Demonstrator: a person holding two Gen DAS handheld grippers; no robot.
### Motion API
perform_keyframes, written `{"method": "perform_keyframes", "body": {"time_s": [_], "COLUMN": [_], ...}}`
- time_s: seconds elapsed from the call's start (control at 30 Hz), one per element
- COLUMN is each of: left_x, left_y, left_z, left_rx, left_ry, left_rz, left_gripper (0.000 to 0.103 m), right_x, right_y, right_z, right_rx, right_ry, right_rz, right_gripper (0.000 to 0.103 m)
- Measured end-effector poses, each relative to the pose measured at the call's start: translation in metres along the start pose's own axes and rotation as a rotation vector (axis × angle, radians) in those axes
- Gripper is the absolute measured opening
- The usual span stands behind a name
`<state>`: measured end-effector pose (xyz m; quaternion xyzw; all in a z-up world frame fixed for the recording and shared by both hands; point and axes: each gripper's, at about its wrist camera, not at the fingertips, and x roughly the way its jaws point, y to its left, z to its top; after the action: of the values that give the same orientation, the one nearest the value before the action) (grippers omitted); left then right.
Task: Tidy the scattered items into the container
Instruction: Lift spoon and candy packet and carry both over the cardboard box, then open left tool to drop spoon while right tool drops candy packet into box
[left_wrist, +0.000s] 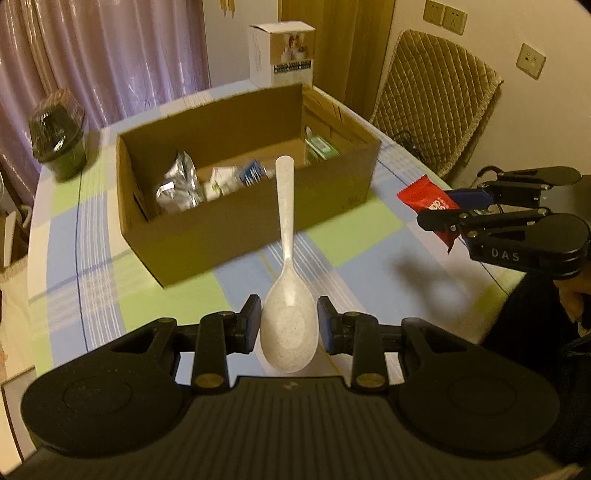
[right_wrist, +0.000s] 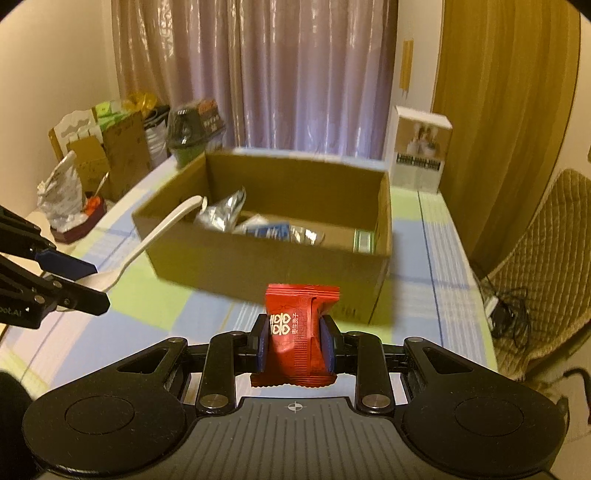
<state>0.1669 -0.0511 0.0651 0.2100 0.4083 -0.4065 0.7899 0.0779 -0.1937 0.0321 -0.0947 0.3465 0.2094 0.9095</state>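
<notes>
Cardboard box (left_wrist: 229, 221) sits open on a table with a checked cloth (left_wrist: 92, 229), already containing a silver foil pouch (left_wrist: 179, 188) and several small packets. Left gripper (left_wrist: 289, 325) is closed on the bowl of a white speckled spoon (left_wrist: 286, 280), whose handle points toward the box, above the cloth just in front of it. Right gripper (right_wrist: 296, 345) is clamped on a red snack packet (right_wrist: 299, 332), held above the table near the box's front wall.
</notes>
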Motion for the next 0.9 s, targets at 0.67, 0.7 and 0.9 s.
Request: {"method": "perform_keyframes", "body": {"time_s": [0.67,0.7,0.9], "left_x": [0.045,0.048,0.062], "left_y": [0.044,0.046,0.055], "left_z": [0.085,0.087,0.094], "left_rx": [-0.006,-0.006,-0.015], "left_ry": [-0.012,-0.01,0.003], "left_rz": [0.025,0.025,0.021], "left_gripper": [0.027,0.027,0.027], "right_x": [0.056,0.059,0.074], "right_y": [-0.02,-0.021,-0.026], "right_z": [0.083,0.085,0.094], "right_rx": [0.005,0.004,0.004], "right_ry": [-0.062,-0.061,-0.057], "right_rz": [0.022,0.024,0.023], "right_gripper": [0.031,0.031,0.031]}}
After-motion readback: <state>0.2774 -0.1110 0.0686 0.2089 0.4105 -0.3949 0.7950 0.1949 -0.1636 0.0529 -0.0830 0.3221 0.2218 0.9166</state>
